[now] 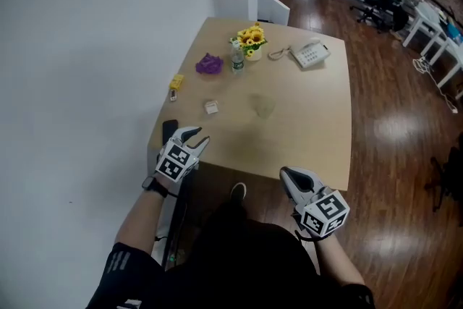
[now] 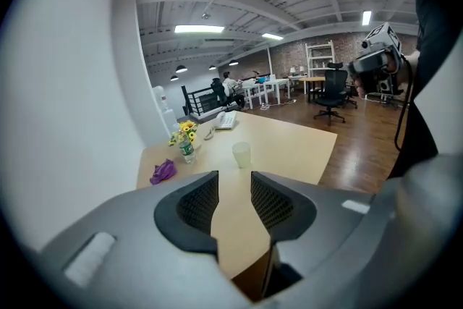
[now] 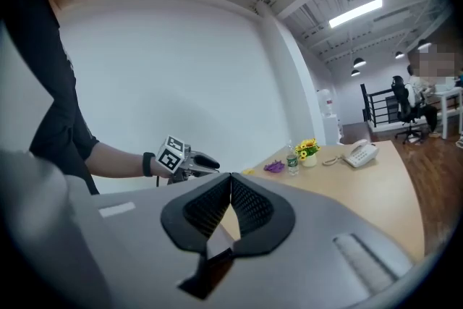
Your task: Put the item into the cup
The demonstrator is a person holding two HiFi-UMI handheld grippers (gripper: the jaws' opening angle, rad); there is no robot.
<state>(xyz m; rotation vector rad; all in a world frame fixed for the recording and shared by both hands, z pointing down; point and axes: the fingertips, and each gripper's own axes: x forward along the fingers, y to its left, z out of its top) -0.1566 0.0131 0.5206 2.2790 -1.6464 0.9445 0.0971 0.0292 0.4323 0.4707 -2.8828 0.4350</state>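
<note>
A clear plastic cup [image 1: 264, 106] stands upright in the middle of the light wooden table [image 1: 311, 127]; the left gripper view has the cup [image 2: 241, 153] straight ahead beyond the jaws. A small white box [image 1: 211, 106] lies left of the cup, and a yellow item [image 1: 176, 81] sits near the left edge. My left gripper [image 1: 197, 136] hovers over the table's near-left corner, open and holding nothing [image 2: 234, 188]. My right gripper [image 1: 286, 174] hangs just off the near edge; its jaws [image 3: 231, 181] meet at the tips and hold nothing.
At the far end of the table are a purple bundle [image 1: 209, 64], a small bottle [image 1: 237, 58], a pot of yellow flowers [image 1: 251, 38] and a desk phone [image 1: 309, 53]. A flat black object [image 1: 168, 130] lies by the left gripper. A white wall runs along the left.
</note>
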